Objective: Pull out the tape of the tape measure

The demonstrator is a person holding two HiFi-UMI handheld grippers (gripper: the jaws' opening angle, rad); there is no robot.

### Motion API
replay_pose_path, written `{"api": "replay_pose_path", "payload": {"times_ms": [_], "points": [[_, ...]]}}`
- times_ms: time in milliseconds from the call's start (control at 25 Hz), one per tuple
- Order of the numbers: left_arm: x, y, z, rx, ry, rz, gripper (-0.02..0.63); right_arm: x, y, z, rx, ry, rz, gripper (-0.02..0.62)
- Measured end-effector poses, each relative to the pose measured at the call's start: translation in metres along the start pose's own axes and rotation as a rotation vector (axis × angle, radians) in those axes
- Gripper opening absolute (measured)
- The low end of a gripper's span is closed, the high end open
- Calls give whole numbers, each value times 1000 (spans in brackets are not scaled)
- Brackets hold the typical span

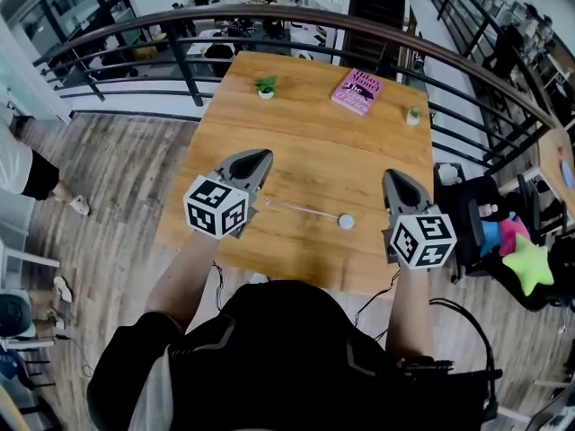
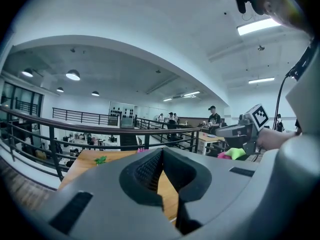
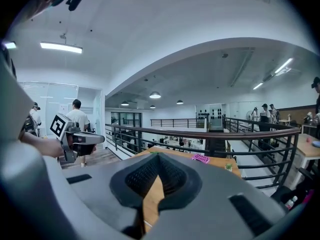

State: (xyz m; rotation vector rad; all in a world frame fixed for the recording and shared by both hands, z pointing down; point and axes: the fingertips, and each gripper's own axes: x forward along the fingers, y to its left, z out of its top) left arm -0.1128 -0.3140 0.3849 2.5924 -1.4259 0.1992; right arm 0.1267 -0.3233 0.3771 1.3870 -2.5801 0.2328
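Head view: left hand-held gripper (image 1: 259,158) at 9 o'clock, right hand-held gripper (image 1: 393,178) at 3 o'clock; both closed, tips toward 12 o'clock.

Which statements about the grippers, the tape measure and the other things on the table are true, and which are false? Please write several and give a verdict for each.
1. The left gripper and the right gripper are both shut and empty. True.
2. The tape measure is held in the air. False: it lies on the table.
3. A pink book lies near the far edge. True.
4. Only one plant is there. False: two small plants.
5. The tape is fully wound in. False: a length lies pulled out.
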Motion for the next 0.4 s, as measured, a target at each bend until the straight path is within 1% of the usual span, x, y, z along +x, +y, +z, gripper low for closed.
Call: {"api": "replay_pose_path", "payload": {"times_ms": [400], "points": [[-8, -7, 6, -1, -3, 30, 29, -9, -5, 5, -2, -4, 5, -2]]}}
